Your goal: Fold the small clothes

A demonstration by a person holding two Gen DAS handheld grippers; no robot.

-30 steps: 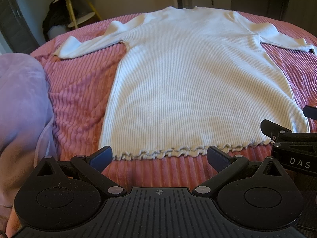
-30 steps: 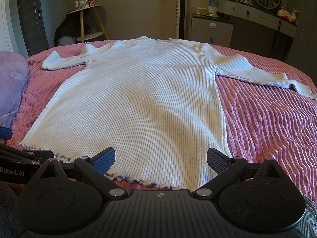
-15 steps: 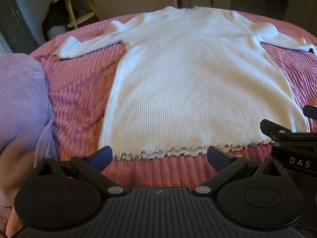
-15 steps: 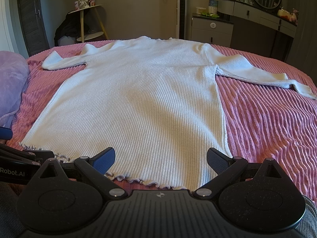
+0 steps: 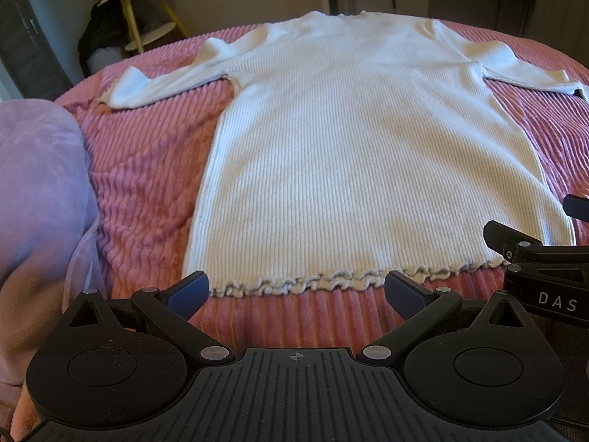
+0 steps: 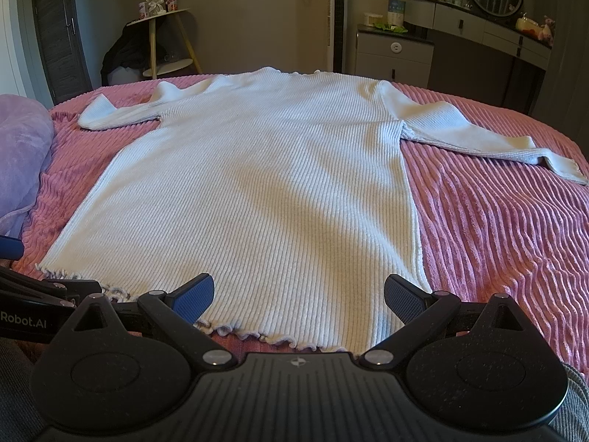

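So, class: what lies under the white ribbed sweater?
The white ribbed sweater lies flat on a pink ribbed bedspread, visible around it. Whatever is beneath the sweater's middle is covered.

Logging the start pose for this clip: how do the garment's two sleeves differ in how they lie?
In the right wrist view the left sleeve looks shorter, cuff near the purple pillow; the right sleeve stretches out long, angling toward the near side. The left sleeve bunches at the shoulder; the right lies smoother. Both rest flat on the pink bedspread, unfolded.

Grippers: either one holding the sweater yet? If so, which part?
Nothing held. Left gripper and right gripper both stand open at the ruffled hem of the white sweater, which lies flat and unfolded on the pink bedspread.
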